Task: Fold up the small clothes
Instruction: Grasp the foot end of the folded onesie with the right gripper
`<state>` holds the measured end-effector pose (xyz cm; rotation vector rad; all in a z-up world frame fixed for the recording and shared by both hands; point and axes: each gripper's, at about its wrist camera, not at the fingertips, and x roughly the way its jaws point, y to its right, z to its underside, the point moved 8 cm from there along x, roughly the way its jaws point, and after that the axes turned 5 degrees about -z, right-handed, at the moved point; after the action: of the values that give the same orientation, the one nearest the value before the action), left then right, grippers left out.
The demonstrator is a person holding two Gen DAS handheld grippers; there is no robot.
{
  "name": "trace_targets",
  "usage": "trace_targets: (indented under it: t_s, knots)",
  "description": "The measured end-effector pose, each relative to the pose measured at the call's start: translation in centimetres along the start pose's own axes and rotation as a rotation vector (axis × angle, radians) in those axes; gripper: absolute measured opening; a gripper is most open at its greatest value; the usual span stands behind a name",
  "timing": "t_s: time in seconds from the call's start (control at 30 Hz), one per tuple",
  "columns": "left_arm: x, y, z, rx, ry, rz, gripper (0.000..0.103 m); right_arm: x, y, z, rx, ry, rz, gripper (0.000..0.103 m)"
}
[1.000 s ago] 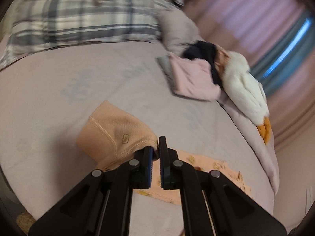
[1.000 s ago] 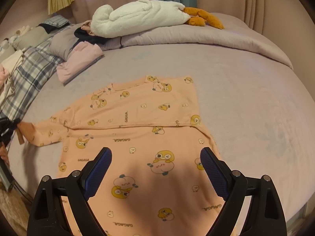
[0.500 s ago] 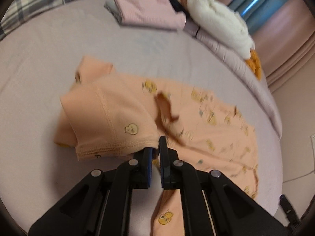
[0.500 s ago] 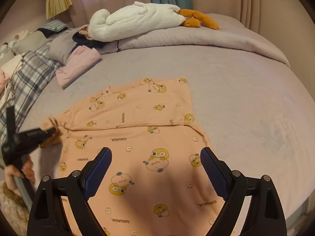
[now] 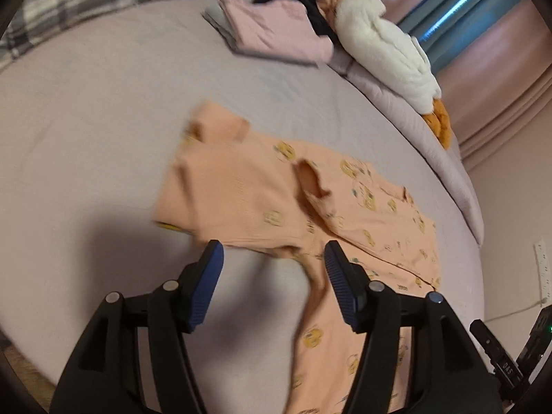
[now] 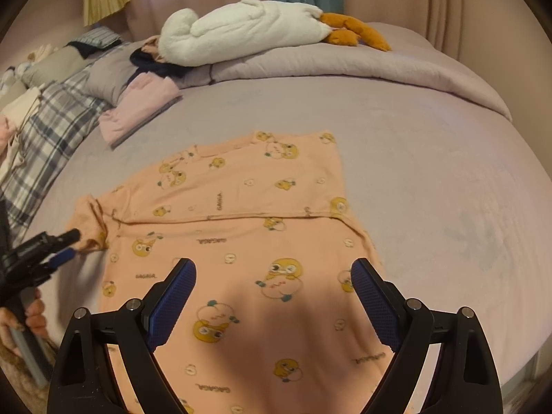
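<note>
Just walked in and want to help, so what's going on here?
A person with tongs in each hand is folding a peach duck-print garment on the bed. The left tongs are opening over the sleeve laid across the garment, pads clear of the cloth. The right tongs hover open above it, holding nothing.

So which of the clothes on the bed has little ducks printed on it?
The peach garment, spread flat in front of both grippers. The folded pink one near the plaid pillow is plain, and the dark one beside the plush duck shows no print.
</note>
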<state>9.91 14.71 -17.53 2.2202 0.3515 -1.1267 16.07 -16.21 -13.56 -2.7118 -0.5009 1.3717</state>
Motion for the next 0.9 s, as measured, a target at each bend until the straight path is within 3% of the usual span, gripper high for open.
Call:
trace_targets:
  t_s: [0.2,0.33,0.37,0.5,0.63,0.67,0.9]
  knots:
    - [-3.0,-4.0,-1.0,-0.04,0.062,-0.119,0.061,1.4,-5.5,-1.2,-0.149,-0.006,-0.032,0.091]
    - [-3.7,-6.6,-0.9,-0.071,0.072,-0.185,0.054,2.9,-10.7,-1.7,-0.257,-0.024,-0.1,0.091]
    - [-3.7,-7.0,-0.7,-0.078,0.067,-0.188,0.048,3.4,-12.4,-1.6,-0.293,-0.026,-0.126,0.091]
    - [-3.8,-8.4,-0.1,-0.101,0.044,-0.209,0.043,5.5,-18.1,-1.3,-0.412,-0.053,-0.198,0.091]
    - [-4.3,-9.4,0.1,-0.121,0.045,-0.219,0.043,7.8,-23.3,-0.8,-0.506,-0.088,-0.27,0.068]
    - [-4.4,-9.6,0.1,-0.126,0.046,-0.221,0.043,8.5,-24.7,-0.6,-0.524,-0.099,-0.283,0.067]
    - [-4.6,-10.4,0.2,-0.139,0.043,-0.228,0.043,11.5,-28.7,1.4,-0.566,-0.2,-0.348,0.067]
